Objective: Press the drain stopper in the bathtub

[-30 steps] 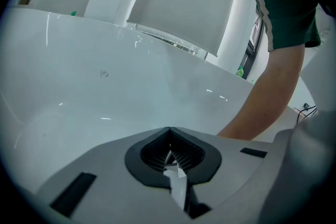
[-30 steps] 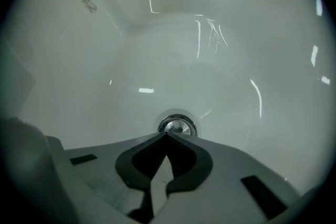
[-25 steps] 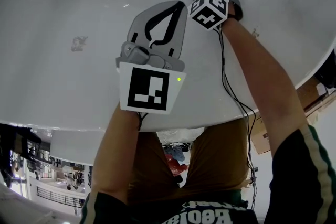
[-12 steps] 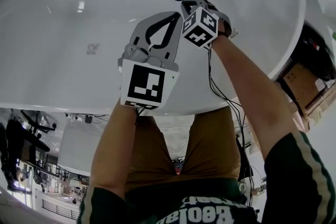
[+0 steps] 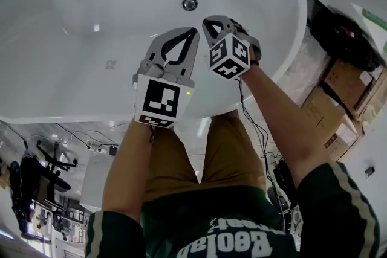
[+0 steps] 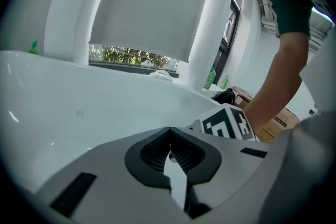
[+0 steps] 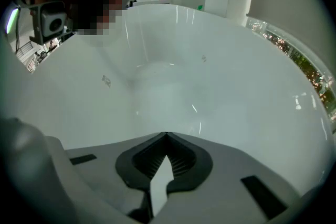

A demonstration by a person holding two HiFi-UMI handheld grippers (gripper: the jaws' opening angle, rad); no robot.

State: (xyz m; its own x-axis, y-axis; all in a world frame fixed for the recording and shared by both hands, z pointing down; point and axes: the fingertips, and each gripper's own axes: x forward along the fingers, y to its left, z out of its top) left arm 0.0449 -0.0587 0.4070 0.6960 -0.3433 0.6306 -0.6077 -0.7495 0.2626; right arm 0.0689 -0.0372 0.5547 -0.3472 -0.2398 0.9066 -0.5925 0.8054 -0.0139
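Just beyond the tips of both tools, a small round chrome drain stopper (image 5: 190,3) lies flat in the floor of a glossy white bathtub (image 5: 72,45). Its face is turned up and, being round, it shows no long axis. Short of it and apart from it, the left hand-held gripper (image 5: 193,29) and the right hand-held gripper (image 5: 205,20) hover side by side, both pointing toward it. Each has its jaws pressed together, tips meeting, empty. Black-and-white marker squares sit at the rear of each. To the right of the right hand-held gripper, outside the tub rim, stand brown cardboard boxes (image 5: 341,78). Ahead of the left hand-held gripper, past the far tub wall, a window (image 6: 131,55) shows greenery, and a green bottle (image 6: 210,79) stands near a white column (image 6: 207,23). White lettering on the person's green shirt (image 5: 230,232) appears upside down and is hard to read
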